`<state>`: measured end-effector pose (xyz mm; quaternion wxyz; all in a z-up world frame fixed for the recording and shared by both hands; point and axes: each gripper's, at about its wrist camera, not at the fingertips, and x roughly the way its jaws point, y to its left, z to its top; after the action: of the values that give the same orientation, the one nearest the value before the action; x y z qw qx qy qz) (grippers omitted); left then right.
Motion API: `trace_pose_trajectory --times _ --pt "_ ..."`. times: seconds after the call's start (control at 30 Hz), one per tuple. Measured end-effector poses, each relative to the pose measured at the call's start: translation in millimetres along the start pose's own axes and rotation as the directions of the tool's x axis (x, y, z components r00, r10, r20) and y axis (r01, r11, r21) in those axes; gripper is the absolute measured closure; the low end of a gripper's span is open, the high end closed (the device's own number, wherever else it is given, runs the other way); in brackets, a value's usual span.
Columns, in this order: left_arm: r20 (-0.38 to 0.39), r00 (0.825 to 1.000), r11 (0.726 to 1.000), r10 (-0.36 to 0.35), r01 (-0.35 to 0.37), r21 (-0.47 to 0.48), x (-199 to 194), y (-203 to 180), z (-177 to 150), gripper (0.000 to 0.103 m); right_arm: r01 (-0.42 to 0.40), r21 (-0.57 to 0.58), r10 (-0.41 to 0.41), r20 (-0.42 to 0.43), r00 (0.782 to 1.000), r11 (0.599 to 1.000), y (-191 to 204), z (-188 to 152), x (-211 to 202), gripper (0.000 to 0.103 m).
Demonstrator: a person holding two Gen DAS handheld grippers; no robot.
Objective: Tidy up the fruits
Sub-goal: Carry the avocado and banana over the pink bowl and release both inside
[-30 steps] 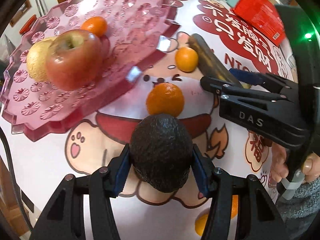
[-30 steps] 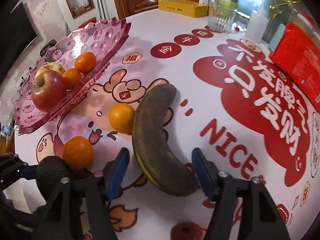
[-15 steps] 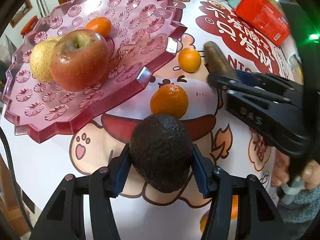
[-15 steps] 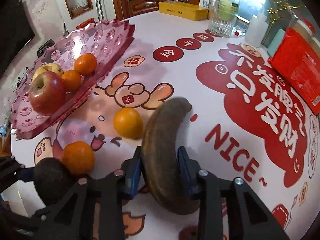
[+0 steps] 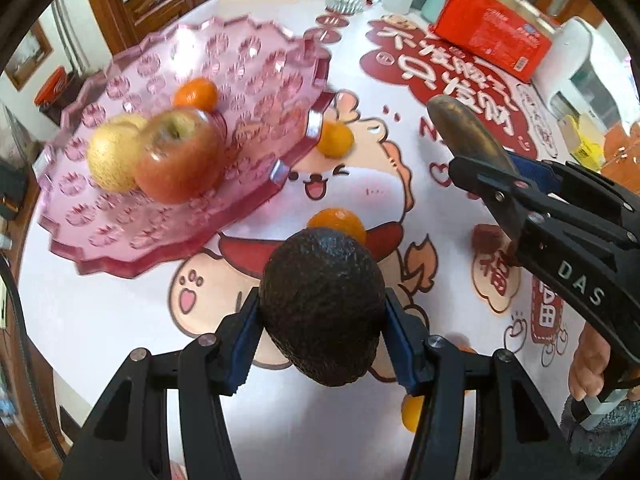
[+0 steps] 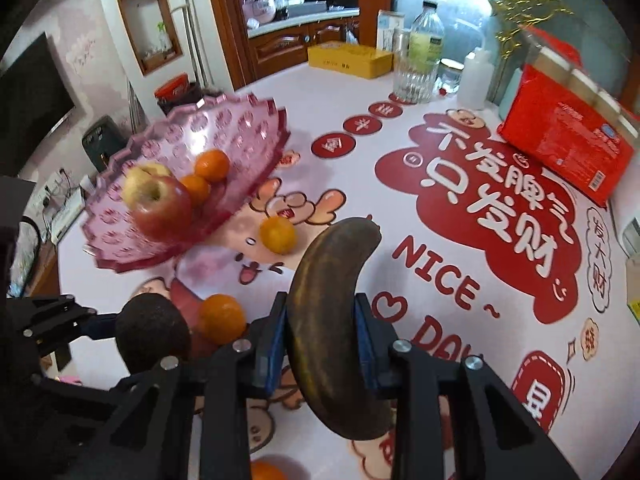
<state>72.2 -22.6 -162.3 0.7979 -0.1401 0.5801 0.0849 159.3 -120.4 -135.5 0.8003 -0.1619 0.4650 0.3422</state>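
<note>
Fingers (image 5: 245,336) of the left gripper (image 5: 322,340) pressed their blue pads against both sides of a dark avocado (image 5: 323,307), holding it above the table (image 5: 100,320). Right-gripper (image 6: 320,344) fingers (image 6: 272,340) were clamped on a browned banana (image 6: 328,320), its tip pointing up and away, lifted off the table.

Just beyond the avocado lay an orange (image 5: 338,222) on the table, and a second orange (image 5: 335,140) sat farther off, close beside the rim of the pink tray (image 5: 260,60). On the tray sat a red apple (image 5: 178,164) touching a yellow pear (image 5: 110,160), with another orange (image 5: 196,94) behind them; the right wrist view showed two oranges (image 6: 204,176) there. Part of one more orange (image 5: 412,414) showed under the left gripper. A red pack (image 6: 560,136) and a yellow box (image 6: 348,58) stood at the table's far side.
</note>
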Motion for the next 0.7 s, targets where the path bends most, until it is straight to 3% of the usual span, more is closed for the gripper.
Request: trace_pose_trajectory --times 0.43,0.7 --pt "0.143 0.989 0.992 -0.03 0.012 0.125 -80 8 16 0.048 0.0 0.018 -0.002 0.107 0.994 1.0 42 5 -72 0.072" --pt "0.199 0.977 0.973 -0.075 0.028 0.229 -109 46 40 0.048 0.064 0.078 -0.073 0.126 0.989 0.995 81 27 -87 0.072"
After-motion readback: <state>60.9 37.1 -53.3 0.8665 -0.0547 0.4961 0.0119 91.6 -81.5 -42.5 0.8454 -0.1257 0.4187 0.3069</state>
